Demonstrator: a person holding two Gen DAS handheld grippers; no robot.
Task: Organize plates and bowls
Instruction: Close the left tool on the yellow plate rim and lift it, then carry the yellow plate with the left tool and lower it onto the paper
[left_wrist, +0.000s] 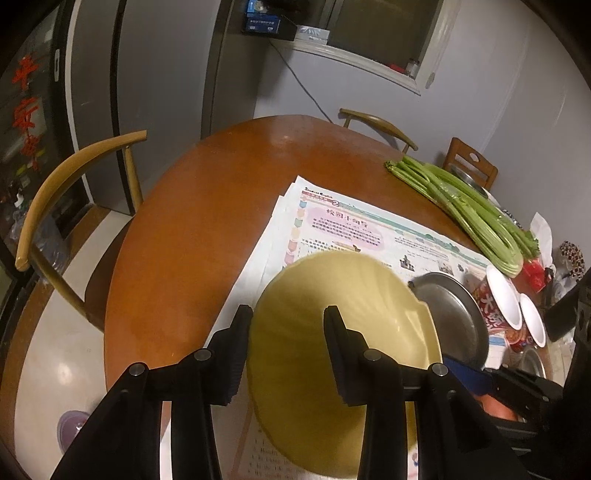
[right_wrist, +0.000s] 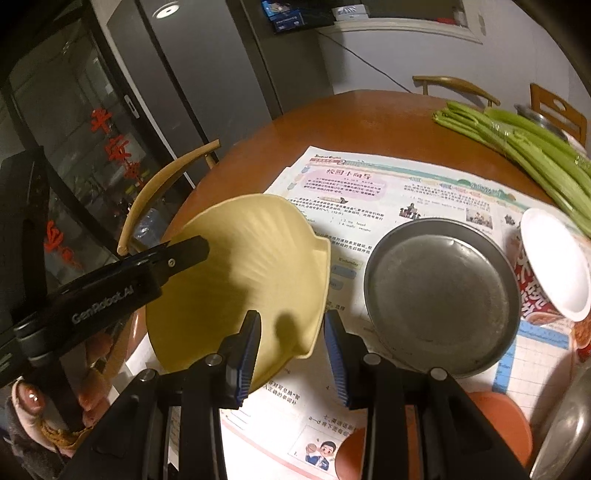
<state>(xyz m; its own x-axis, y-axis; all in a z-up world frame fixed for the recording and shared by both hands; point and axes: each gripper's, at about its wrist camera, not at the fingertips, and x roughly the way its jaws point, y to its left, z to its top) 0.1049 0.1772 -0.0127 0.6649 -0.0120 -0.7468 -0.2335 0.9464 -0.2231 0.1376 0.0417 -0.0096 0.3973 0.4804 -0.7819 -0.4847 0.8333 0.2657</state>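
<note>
Left gripper (left_wrist: 288, 328): jaws set apart, one on each side of the yellow plate's rim; whether they pinch it I cannot tell. In the right wrist view its black finger (right_wrist: 173, 258) reaches over the plate's left edge.
Right gripper (right_wrist: 291, 347): jaws open, blue pads (right_wrist: 245, 363) showing, poised at the near edge of the plate, with its rim between them but not touched.
Yellow plate (right_wrist: 236, 280): shell-shaped, ribbed, tilted, over the newspaper at the near left of the surface.
Metal plate (right_wrist: 441, 295): round, grey, lying flat on the newspaper just right of the yellow plate, apart from it.
Noodle cup (right_wrist: 554, 266): tipped on its side, right of the metal plate, white inside facing the camera.
Second cup (left_wrist: 533, 321): just beside the first one, also on its side.
Celery (left_wrist: 465, 206): long green stalks along the far right of the surface.
Newspaper (right_wrist: 388, 188): spread under the plates.
Surface (left_wrist: 192, 229): round, brown wood.
Chair (left_wrist: 66, 192): at the left, near the surface.
</note>
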